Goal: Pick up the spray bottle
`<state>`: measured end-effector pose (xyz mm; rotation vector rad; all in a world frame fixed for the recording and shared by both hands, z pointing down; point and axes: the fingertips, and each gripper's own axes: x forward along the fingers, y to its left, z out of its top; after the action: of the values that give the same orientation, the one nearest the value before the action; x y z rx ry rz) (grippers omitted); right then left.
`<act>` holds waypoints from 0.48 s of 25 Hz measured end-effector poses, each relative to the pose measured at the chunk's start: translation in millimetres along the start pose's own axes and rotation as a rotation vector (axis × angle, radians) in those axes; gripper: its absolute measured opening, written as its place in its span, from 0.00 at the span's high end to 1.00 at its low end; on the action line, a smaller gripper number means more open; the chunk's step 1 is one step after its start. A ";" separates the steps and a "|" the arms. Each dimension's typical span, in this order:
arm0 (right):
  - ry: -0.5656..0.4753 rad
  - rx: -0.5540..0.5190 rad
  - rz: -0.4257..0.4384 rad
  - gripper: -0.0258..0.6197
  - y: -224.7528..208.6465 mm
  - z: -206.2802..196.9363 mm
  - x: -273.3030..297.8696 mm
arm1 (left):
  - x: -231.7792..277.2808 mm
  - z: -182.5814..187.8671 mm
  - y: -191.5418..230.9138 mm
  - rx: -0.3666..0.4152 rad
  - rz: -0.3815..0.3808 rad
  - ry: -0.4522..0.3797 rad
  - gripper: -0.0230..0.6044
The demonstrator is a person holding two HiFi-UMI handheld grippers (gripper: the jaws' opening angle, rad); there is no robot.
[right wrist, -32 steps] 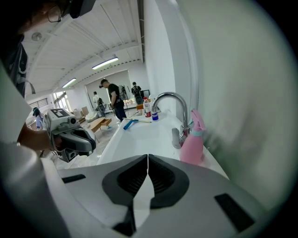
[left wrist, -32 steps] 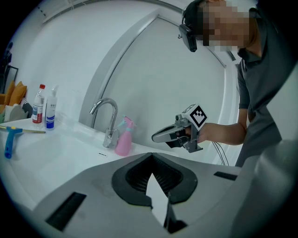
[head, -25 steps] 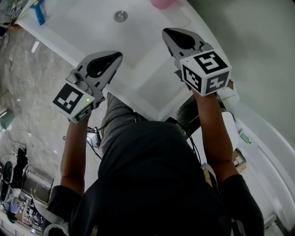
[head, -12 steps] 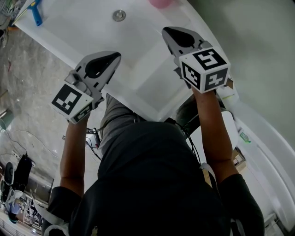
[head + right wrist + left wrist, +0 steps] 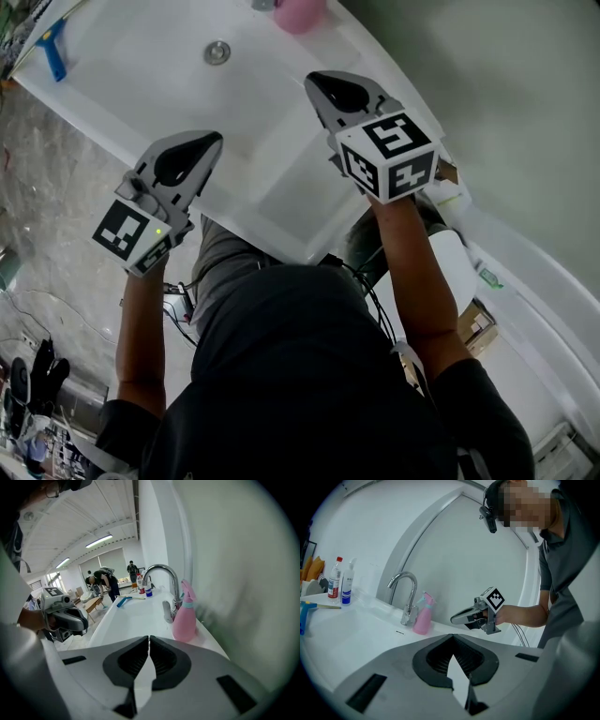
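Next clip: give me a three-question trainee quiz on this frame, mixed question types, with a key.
1. True or false: the pink plastic spray bottle stands right beside the curved chrome tap.
2. Multiple choice: the jaws of the right gripper are A) closed on the bottle; B) closed on nothing; C) wide open.
3. Short answer: in the head view, which gripper is nearer the bottle?
Key: 1 true; 2 B; 3 the right gripper.
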<state>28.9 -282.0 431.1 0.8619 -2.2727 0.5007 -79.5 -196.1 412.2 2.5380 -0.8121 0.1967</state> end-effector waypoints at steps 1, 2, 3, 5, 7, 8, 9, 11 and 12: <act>0.000 0.001 -0.001 0.94 -0.6 -0.5 0.5 | 0.6 0.0 0.5 0.000 -0.001 -0.004 0.96; 0.000 0.002 -0.003 0.94 -1.2 -1.0 0.9 | 1.2 -0.1 1.1 0.001 -0.002 -0.007 0.96; -0.001 0.003 -0.004 0.94 -1.6 -1.5 1.1 | 1.7 -0.3 1.4 0.001 -0.003 -0.009 0.96; -0.001 0.003 -0.006 0.94 -1.9 -2.1 0.7 | 1.9 -0.4 1.1 0.000 -0.005 -0.011 0.96; -0.001 0.002 -0.007 0.94 -2.5 -2.2 0.2 | 2.0 -0.2 0.8 -0.002 -0.005 -0.010 0.96; 0.000 0.001 -0.008 0.94 -2.9 -2.2 0.2 | 2.2 -0.3 1.1 -0.003 -0.006 -0.011 0.96; 0.001 -0.001 -0.011 0.94 -3.4 -2.2 0.5 | 2.3 -0.4 1.4 -0.004 -0.006 -0.012 0.96; 0.003 -0.006 -0.020 0.94 -4.5 -2.3 1.8 | 1.6 -1.3 1.9 -0.006 -0.006 -0.013 0.96; 0.004 -0.006 -0.024 0.94 -5.5 -2.3 2.6 | 1.2 -1.7 2.1 -0.008 -0.006 -0.012 0.96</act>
<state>32.3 -285.7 435.2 0.8837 -2.2565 0.4835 -79.8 -197.4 414.9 2.5364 -0.8087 0.1763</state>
